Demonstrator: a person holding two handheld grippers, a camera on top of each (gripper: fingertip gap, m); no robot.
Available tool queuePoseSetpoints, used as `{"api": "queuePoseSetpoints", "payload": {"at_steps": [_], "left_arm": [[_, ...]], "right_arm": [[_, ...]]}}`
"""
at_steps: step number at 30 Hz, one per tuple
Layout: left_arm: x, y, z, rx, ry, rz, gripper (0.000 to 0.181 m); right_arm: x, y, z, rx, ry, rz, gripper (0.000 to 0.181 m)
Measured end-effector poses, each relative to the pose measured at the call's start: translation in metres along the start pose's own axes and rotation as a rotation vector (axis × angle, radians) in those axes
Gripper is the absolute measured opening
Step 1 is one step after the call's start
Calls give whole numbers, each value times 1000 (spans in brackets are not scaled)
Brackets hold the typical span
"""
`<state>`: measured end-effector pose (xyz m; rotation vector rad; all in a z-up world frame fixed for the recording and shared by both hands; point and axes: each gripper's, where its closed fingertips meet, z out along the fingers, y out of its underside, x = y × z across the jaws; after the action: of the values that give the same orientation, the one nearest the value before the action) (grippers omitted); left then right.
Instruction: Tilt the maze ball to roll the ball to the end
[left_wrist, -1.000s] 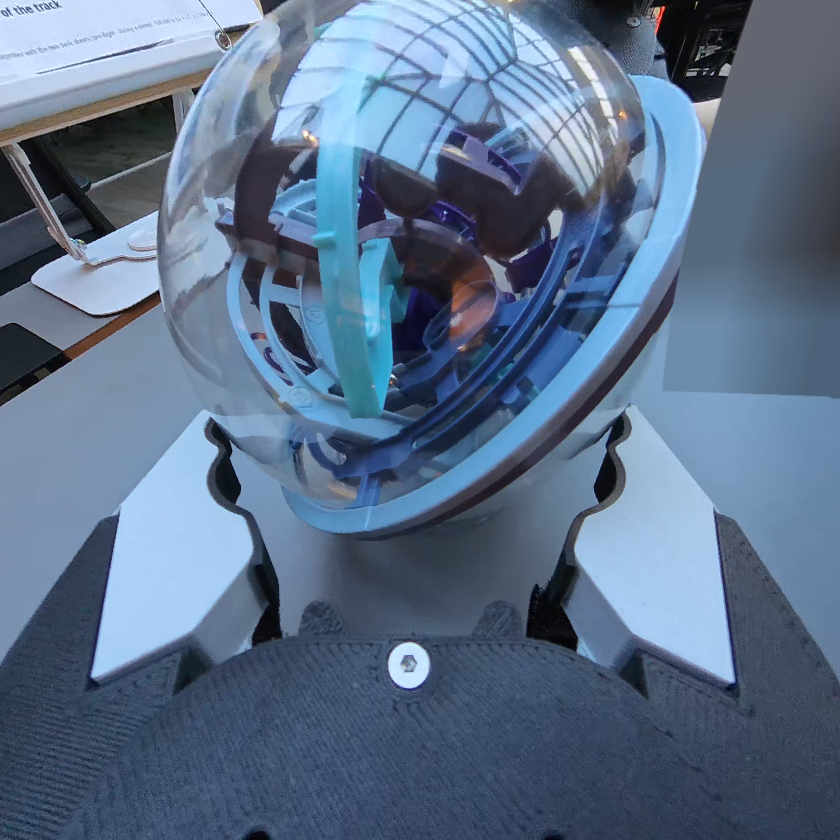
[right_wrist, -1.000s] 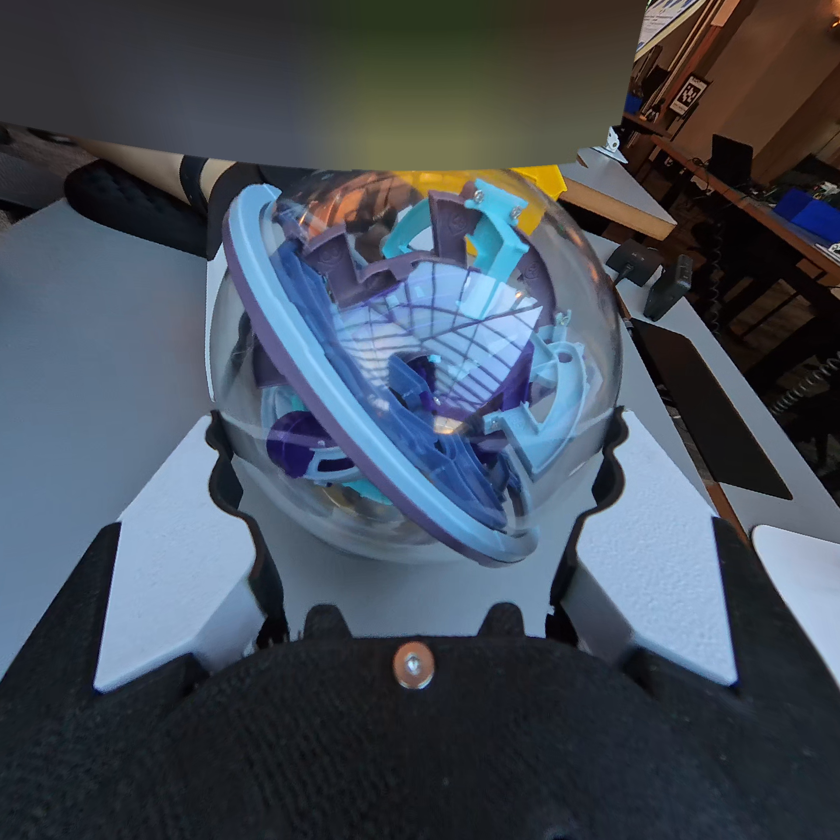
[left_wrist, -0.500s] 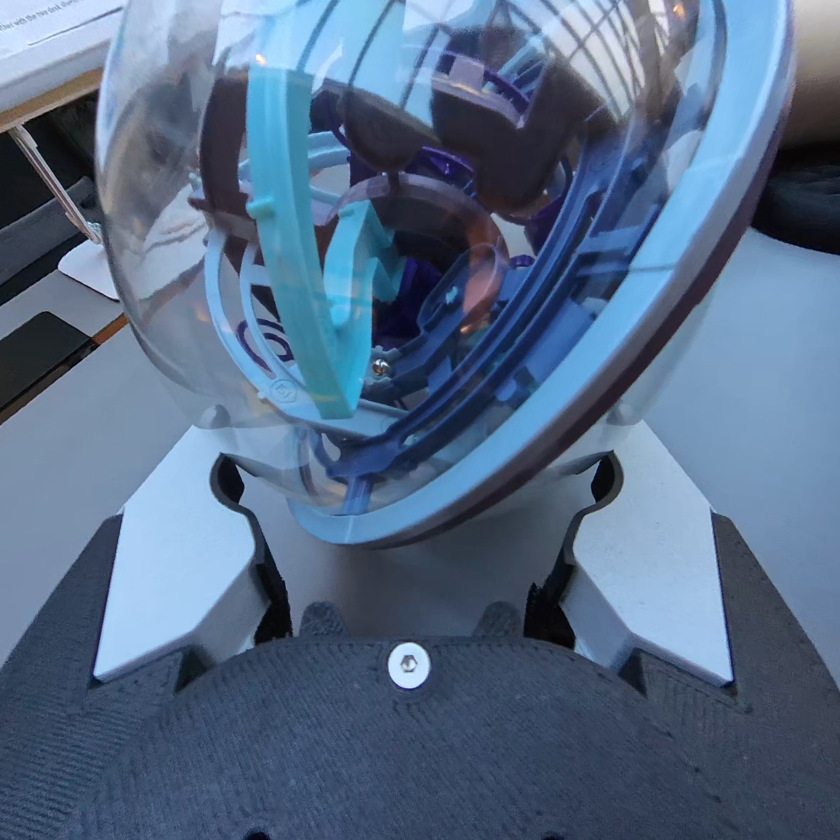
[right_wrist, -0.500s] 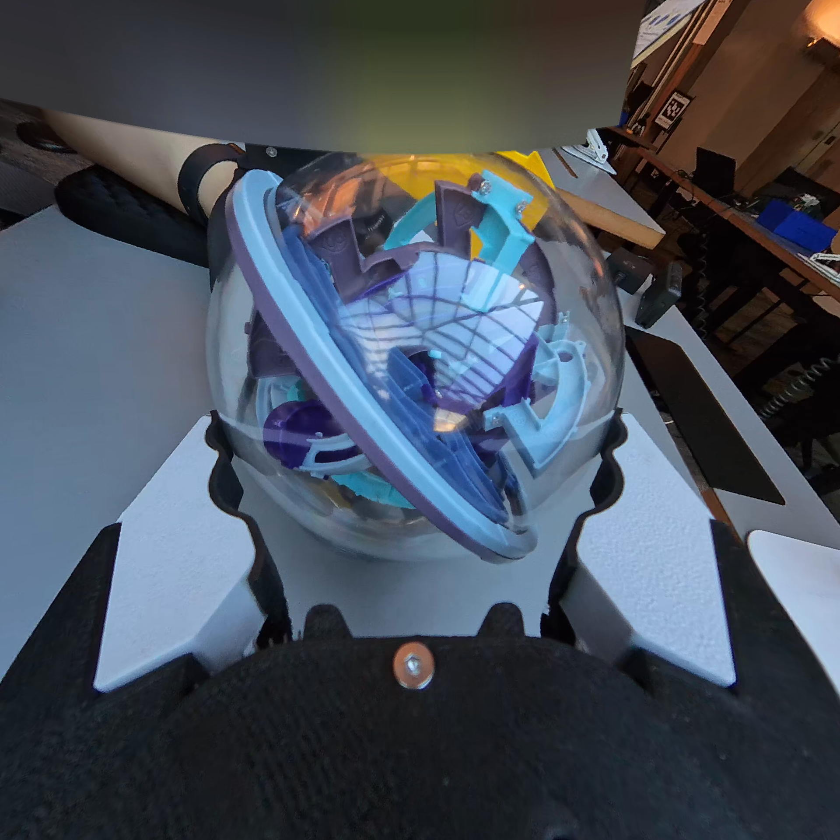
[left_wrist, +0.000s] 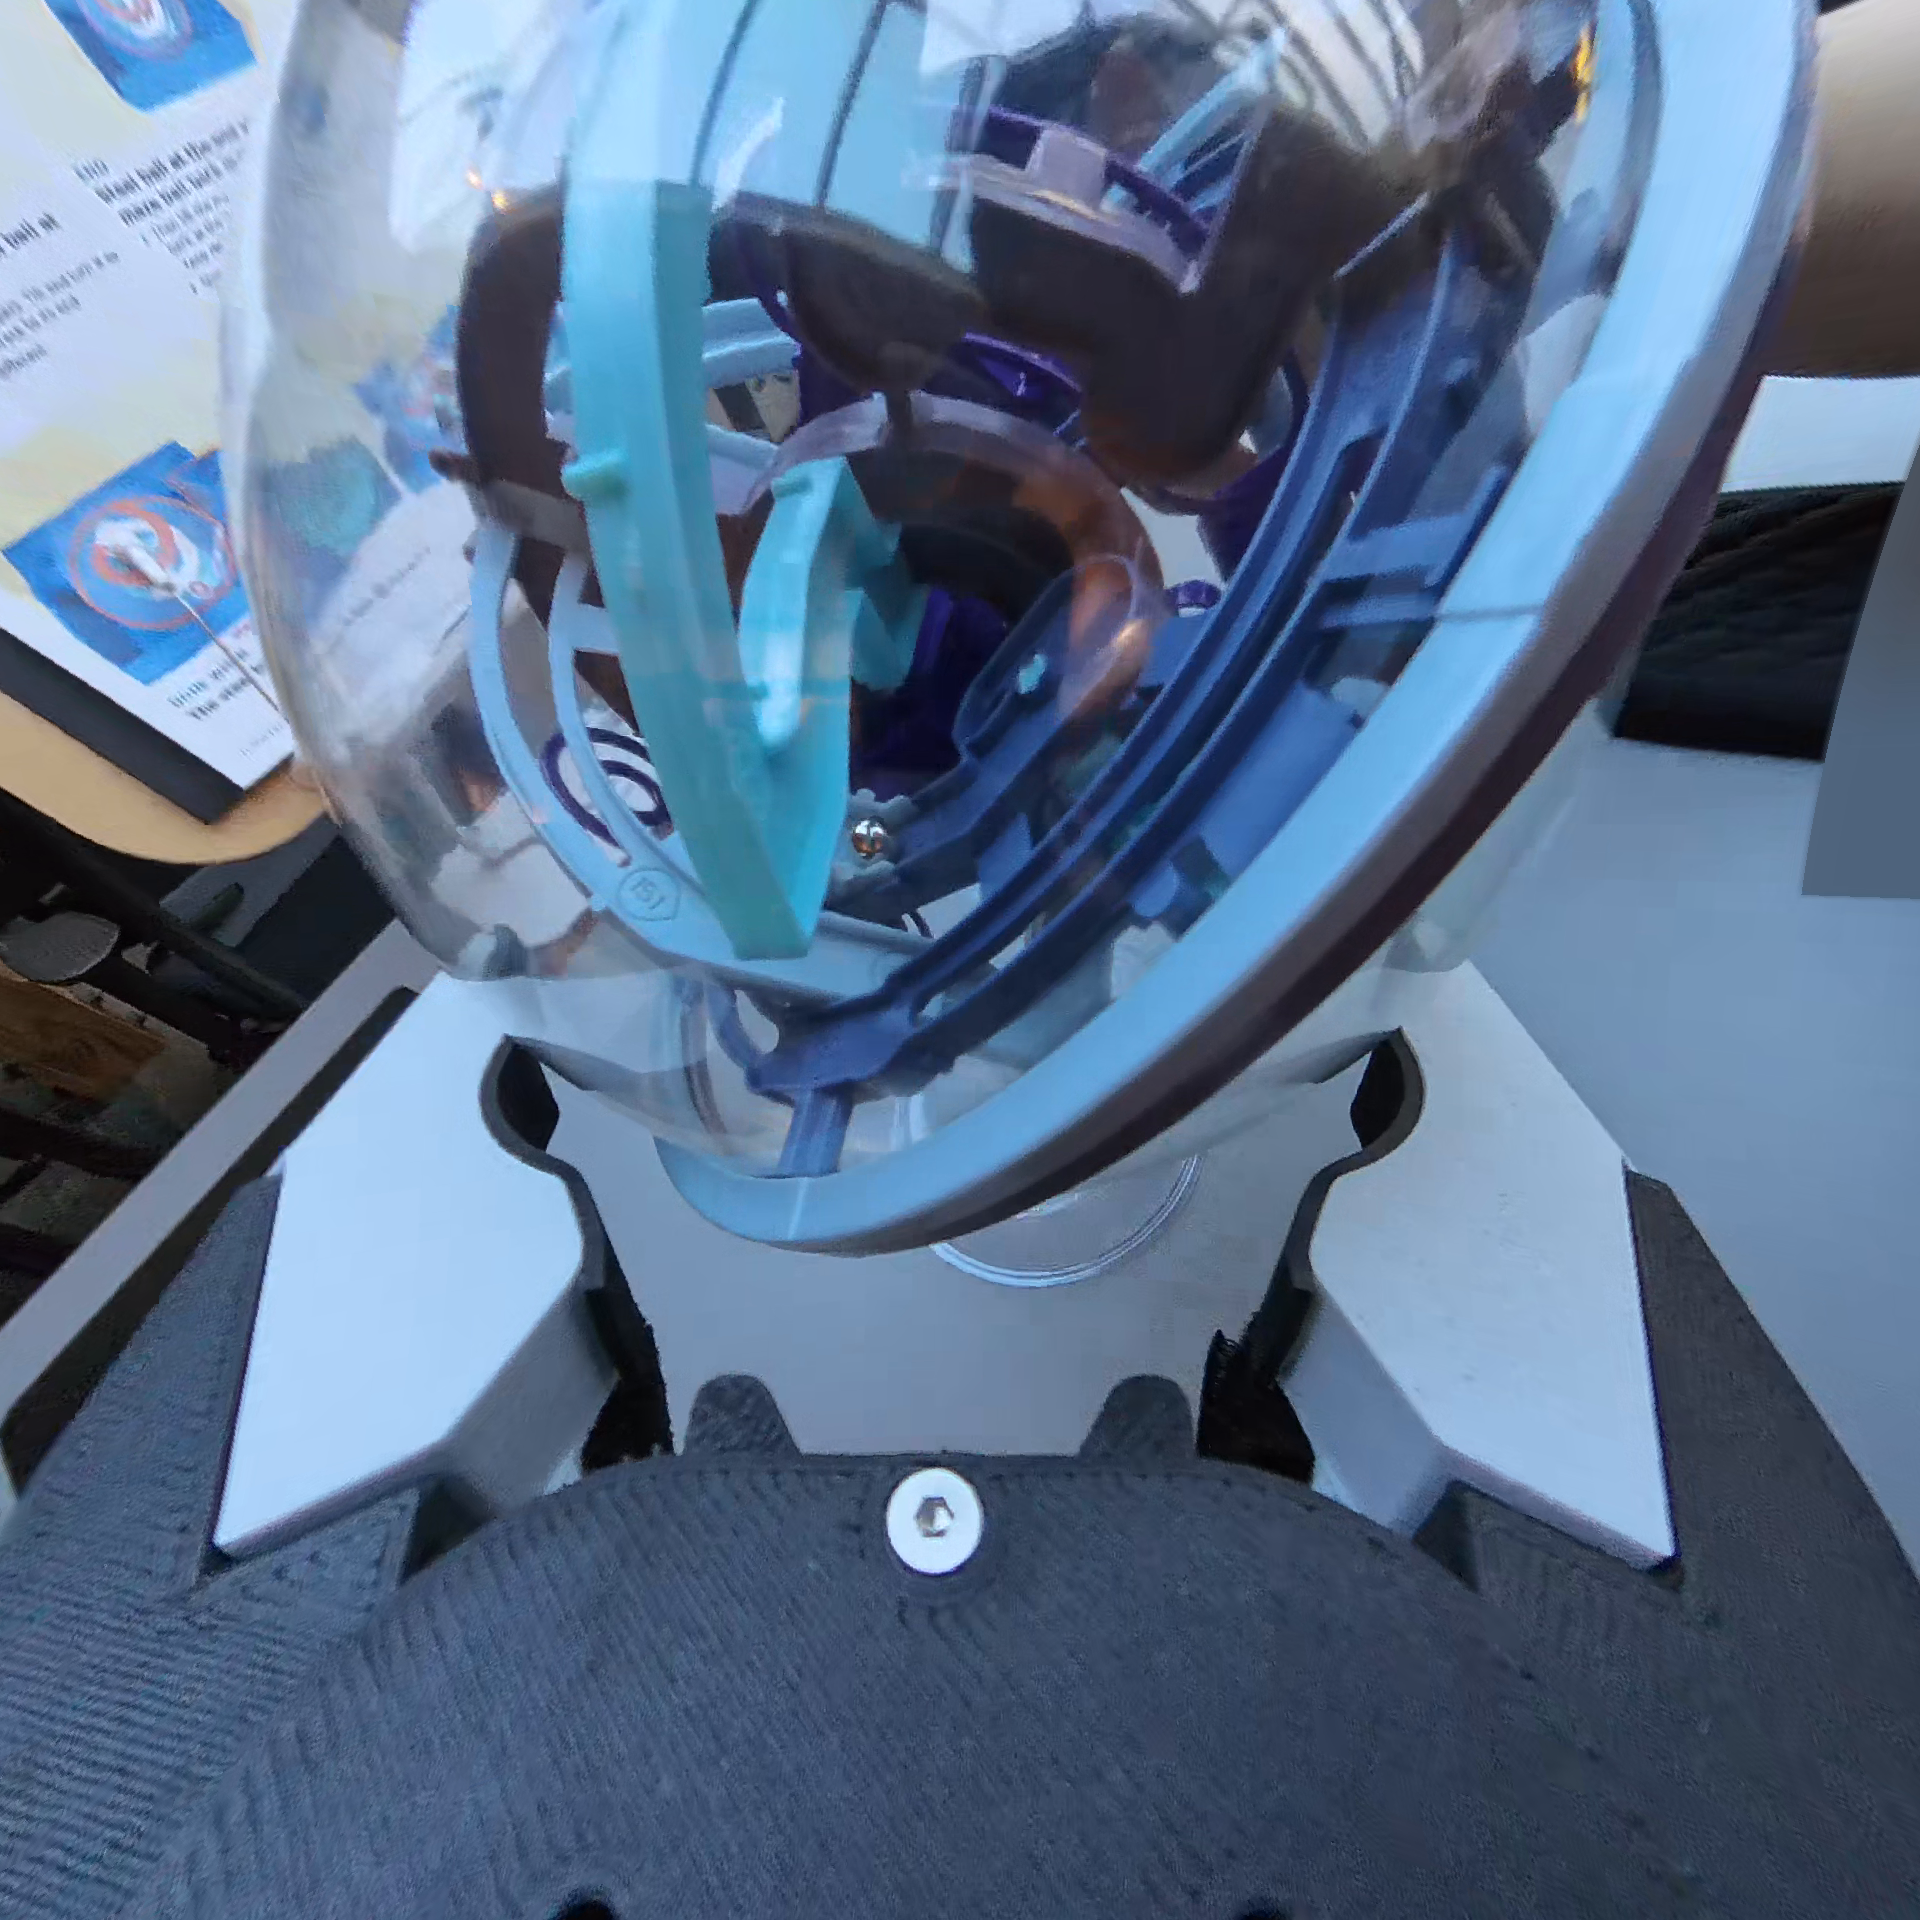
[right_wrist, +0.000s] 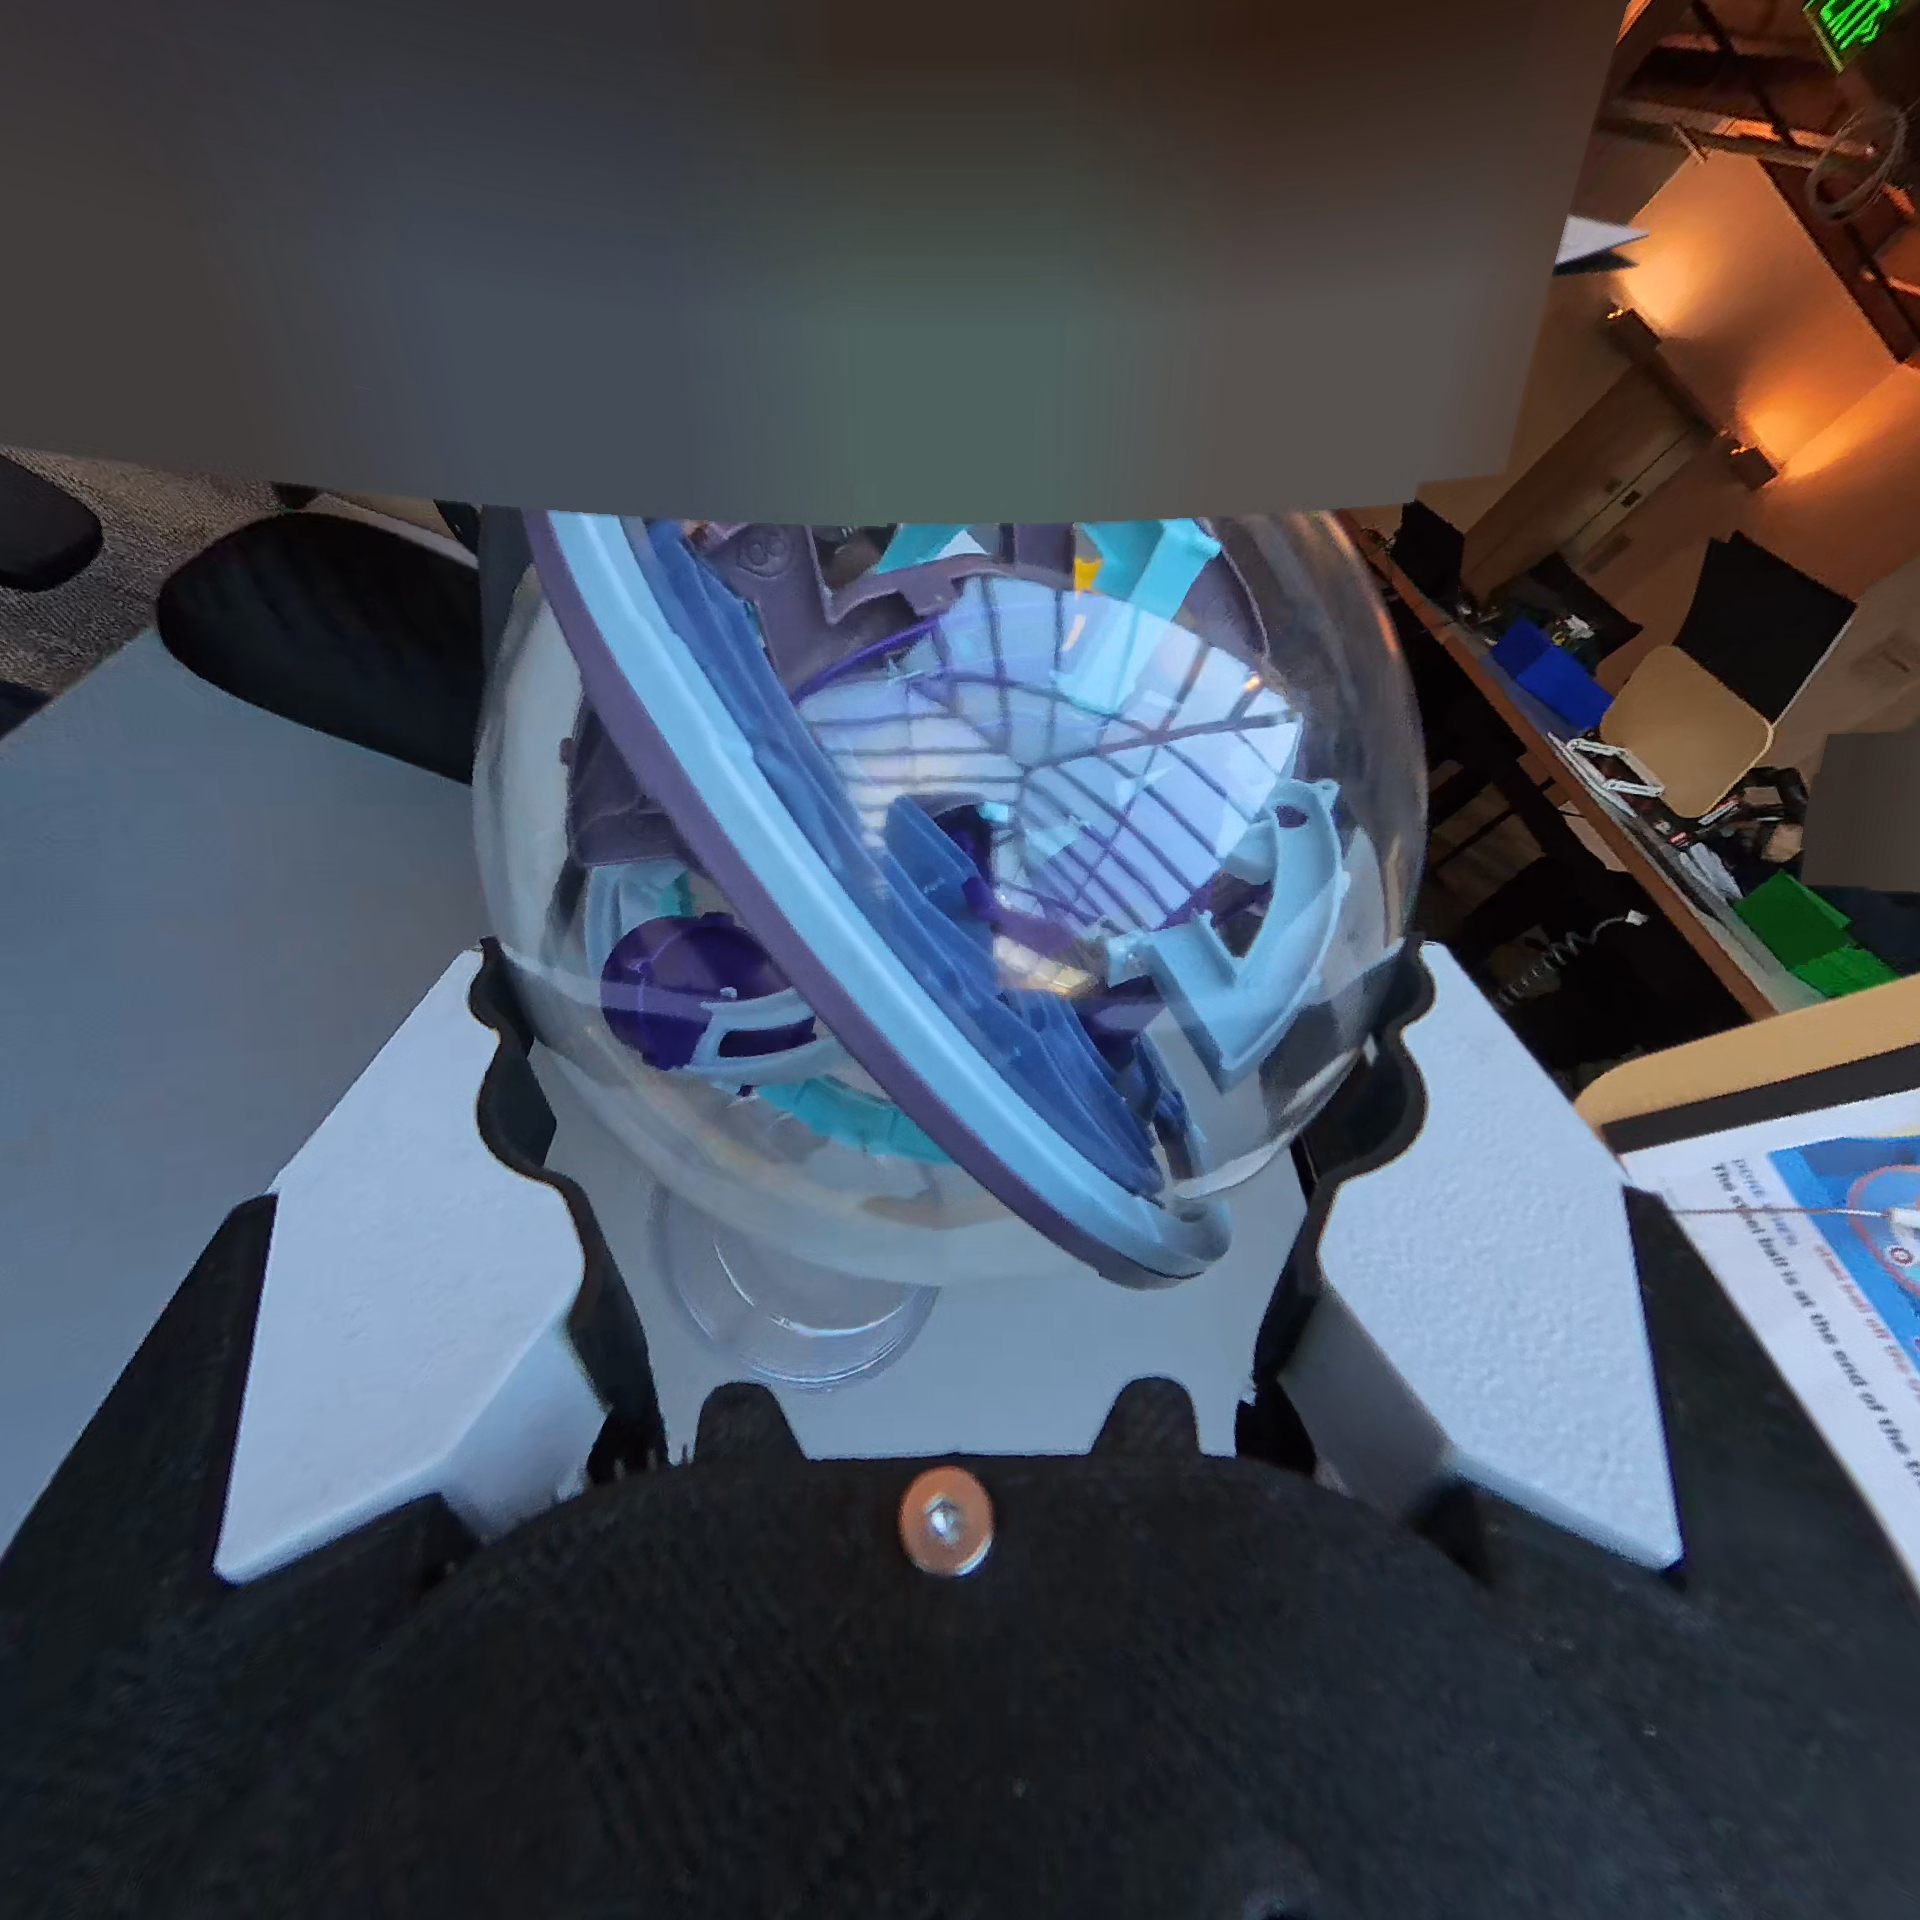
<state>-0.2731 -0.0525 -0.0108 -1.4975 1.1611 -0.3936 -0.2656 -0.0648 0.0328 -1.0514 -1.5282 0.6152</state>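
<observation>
The maze ball (left_wrist: 935, 520) is a clear sphere with blue, teal and purple tracks and a pale blue ring around its middle. It is tilted and held in the air between both grippers. My left gripper (left_wrist: 940, 1070) is closed on its near lower side. My right gripper (right_wrist: 940, 966) clamps the maze ball (right_wrist: 935, 883) from the opposite side, with both fingers touching the shell. A small steel ball (left_wrist: 869, 834) sits on a dark blue track next to a teal arc. A clear stand ring (right_wrist: 800, 1320) lies on the table below and also shows in the left wrist view (left_wrist: 1070, 1236).
The grey table (right_wrist: 208, 883) spreads under the sphere. A printed instruction sheet (left_wrist: 125, 416) on a board lies at one side and shows in the right wrist view (right_wrist: 1818, 1299). Cluttered desks (right_wrist: 1662, 831) stand beyond. A person's arm (left_wrist: 1849, 208) is behind the sphere.
Both grippers have raised the sphere off the table, and the clear stand ring now shows beneath it. The instruction sheet has come into both views. The steel ball keeps its place on the track.
</observation>
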Motion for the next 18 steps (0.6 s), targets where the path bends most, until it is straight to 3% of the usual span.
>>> {"api": "queuePoseSetpoints", "payload": {"at_steps": [1,18], "left_arm": [[1,-7,-5,4,5,2,155],[21,-128,-94,45,83,56,155]], "right_arm": [[-1,-8,-2,-4,5,1,157],[-10,-156,-38,-9,99,0,157]]}}
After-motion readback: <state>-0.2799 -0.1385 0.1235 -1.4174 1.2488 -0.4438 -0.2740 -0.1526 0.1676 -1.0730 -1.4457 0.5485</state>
